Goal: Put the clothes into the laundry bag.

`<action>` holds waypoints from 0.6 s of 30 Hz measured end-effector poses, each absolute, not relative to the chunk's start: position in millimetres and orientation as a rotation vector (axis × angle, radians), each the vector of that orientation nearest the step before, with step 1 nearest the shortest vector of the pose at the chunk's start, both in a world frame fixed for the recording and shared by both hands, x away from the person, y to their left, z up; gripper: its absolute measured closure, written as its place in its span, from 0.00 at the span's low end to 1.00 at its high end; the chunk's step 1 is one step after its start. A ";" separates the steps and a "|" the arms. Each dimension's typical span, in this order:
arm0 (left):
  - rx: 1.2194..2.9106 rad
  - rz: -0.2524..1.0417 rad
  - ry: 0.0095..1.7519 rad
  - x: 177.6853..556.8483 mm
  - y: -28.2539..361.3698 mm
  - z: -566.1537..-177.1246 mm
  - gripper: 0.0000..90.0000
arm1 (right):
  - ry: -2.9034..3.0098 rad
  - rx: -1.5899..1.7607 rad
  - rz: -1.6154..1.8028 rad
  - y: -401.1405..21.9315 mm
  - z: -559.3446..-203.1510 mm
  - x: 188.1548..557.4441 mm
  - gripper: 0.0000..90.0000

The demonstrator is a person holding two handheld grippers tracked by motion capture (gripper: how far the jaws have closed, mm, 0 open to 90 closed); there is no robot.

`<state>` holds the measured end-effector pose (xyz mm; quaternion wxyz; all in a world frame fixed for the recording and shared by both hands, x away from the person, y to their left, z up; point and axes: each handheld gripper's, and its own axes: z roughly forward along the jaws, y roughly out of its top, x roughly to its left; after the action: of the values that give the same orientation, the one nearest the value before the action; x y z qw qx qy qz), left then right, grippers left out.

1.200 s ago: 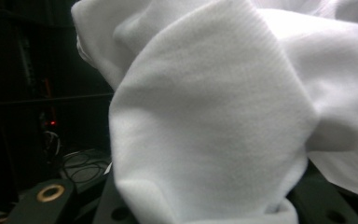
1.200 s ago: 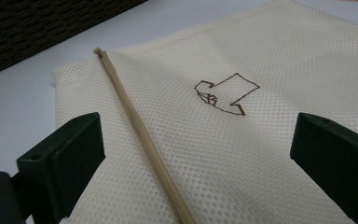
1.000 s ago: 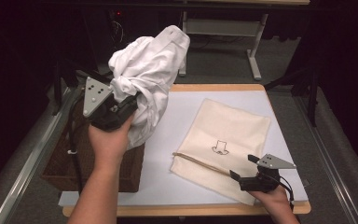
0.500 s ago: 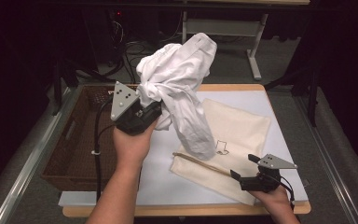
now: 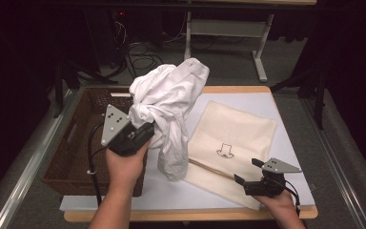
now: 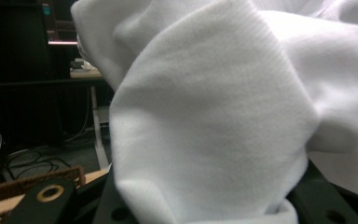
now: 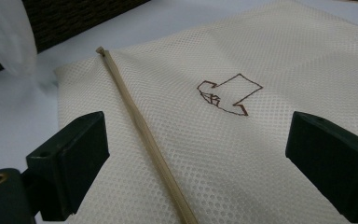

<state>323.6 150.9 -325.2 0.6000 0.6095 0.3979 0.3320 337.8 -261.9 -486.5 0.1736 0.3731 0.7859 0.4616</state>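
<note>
Two grippers at work over the worktop point(image 5: 286, 109)
Left gripper point(image 5: 138, 133) clamped on a bunched white garment point(image 5: 171, 102), held up above the worktop, between a brown wicker basket point(image 5: 83, 143) and a cream mesh bag point(image 5: 233, 143)
Garment gathered into a knot-like wad at the jaws, loose end hanging down, its tip close over the bag's near left corner, possibly brushing it, though hard to tell from above
White knit cloth point(image 6: 223, 116) pressed right up between the jaws in the left gripper view, with the basket's woven rim point(image 6: 32, 179) low at the left
Right gripper point(image 5: 248, 179) parked low at the near edge of the worktop, jaws spread wide, nothing between them, pointed across the mesh bag point(image 7: 242, 154)
Bag flat on the worktop, a small brown outline point(image 7: 228, 95) printed on it, a tan zip band point(image 7: 144, 140) running slantwise along its near side
Basket at the left of the worktop, just beside the left forearm
</note>
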 end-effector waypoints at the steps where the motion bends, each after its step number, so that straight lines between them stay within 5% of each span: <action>1: 1.413 0.767 0.925 321.5 153.0 -328.3 0.70 | 2.231 1.057 1.309 -261.4 -486.8 337.8 0.08; 18: 1.476 0.691 0.870 295.8 124.0 -382.3 0.70 | 2.300 1.051 1.261 -252.0 -495.3 338.7 0.26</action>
<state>295.8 124.0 -382.3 0.6026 0.6375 0.3759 0.2986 338.7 -252.0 -495.3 0.1573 0.3674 0.8038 0.4407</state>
